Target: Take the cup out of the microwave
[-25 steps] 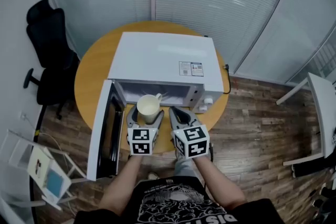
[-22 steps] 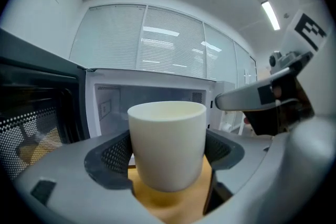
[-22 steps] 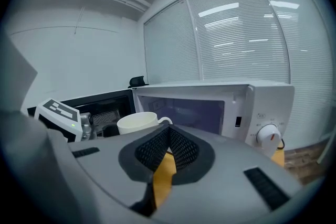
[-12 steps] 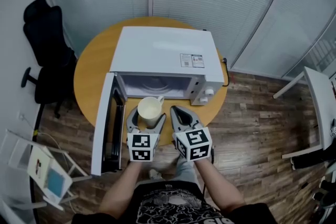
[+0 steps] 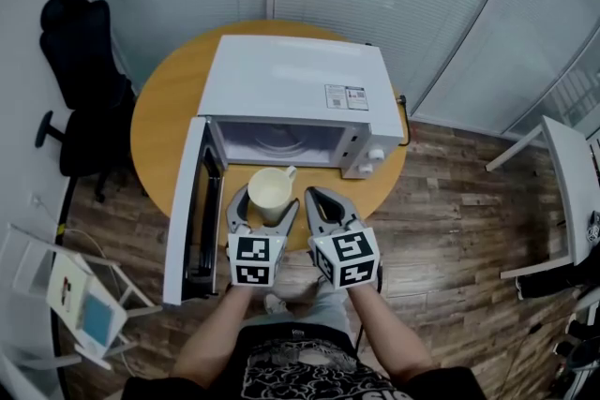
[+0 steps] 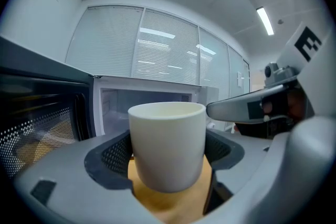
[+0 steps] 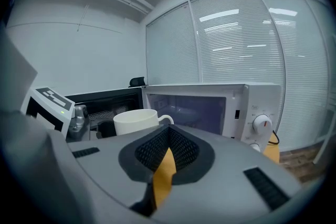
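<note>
A cream cup (image 5: pixel 267 192) with its handle to the far right sits between the jaws of my left gripper (image 5: pixel 265 203), which is shut on its sides. In the left gripper view the cup (image 6: pixel 168 144) fills the middle, in front of the open white microwave (image 5: pixel 291 89), with wooden tabletop showing under it. The microwave's cavity (image 5: pixel 281 143) looks bare and its door (image 5: pixel 192 211) swings out to the left. My right gripper (image 5: pixel 313 197) stays just right of the cup, shut on nothing; its view shows the cup (image 7: pixel 135 120) at left.
The microwave takes up most of the round wooden table (image 5: pixel 169 112). A black office chair (image 5: pixel 80 80) stands at the left, a white rack (image 5: pixel 66 295) at the lower left, and a white table (image 5: pixel 572 192) at the right. Glass walls with blinds run behind.
The cup, held in my left gripper, has come out of the microwave's opening toward me. My right gripper has drawn back alongside it.
</note>
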